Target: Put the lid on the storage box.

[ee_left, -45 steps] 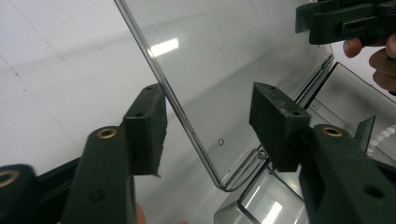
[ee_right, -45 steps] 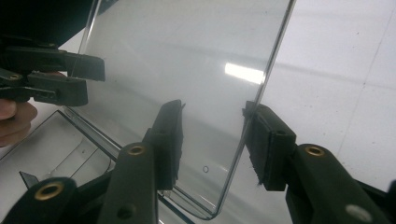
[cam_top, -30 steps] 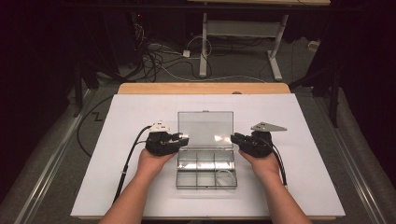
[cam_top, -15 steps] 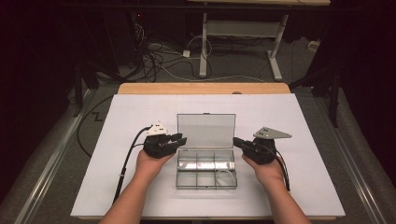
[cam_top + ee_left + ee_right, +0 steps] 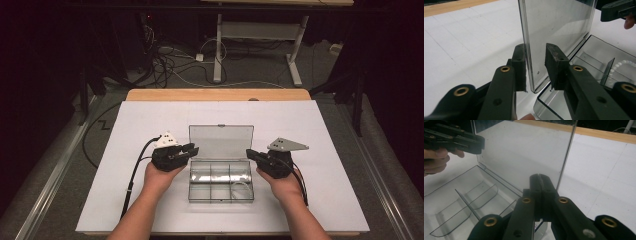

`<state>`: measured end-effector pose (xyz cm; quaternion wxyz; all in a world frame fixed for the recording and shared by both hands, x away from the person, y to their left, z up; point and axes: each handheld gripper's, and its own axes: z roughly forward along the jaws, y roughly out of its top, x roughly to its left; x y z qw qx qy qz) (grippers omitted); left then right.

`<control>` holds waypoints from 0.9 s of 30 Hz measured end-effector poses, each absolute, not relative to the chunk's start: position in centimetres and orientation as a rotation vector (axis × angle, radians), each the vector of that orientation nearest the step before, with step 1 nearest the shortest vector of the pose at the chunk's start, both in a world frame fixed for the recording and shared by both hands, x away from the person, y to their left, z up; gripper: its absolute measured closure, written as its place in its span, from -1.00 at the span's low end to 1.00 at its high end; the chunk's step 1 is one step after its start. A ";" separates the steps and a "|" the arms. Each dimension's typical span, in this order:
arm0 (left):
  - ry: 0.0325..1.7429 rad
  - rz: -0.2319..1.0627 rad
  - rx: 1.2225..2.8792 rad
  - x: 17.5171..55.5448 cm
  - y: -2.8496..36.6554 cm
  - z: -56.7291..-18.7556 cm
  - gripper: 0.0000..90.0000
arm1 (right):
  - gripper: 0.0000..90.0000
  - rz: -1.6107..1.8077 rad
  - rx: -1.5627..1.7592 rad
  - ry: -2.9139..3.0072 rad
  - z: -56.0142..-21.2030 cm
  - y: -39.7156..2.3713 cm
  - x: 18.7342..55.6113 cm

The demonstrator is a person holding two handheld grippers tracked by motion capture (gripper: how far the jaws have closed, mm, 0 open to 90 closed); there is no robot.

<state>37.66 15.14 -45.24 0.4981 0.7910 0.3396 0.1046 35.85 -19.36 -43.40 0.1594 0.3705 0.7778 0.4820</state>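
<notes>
— Where's the clear box (image 5: 220, 176) sitting?

— Mid-table, near side of the white table (image 5: 150, 117), with its lid (image 5: 220, 141) standing upright at the far edge.

— And my left gripper (image 5: 535, 67)?

— At the lid's left edge; the jaws have just been closing and straddle the pane, a gap showing on one side.

— The right gripper (image 5: 540, 186)?

— Jaws pressed together, empty, at the lid's right edge.

the left gripper (image 5: 192, 148) has been closing its jaws, with a small gap left. the right gripper (image 5: 248, 153) has its jaws pressed together.
</notes>
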 end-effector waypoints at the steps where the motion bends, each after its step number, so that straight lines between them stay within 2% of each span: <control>1: 0.822 0.254 1.913 37.6 15.1 -45.2 0.53 | 1.00 1.378 1.058 2.224 -43.4 -19.3 35.8; 27: 0.803 0.275 1.916 36.5 15.3 -44.5 0.53 | 1.00 1.406 1.042 2.235 -43.6 -18.7 35.2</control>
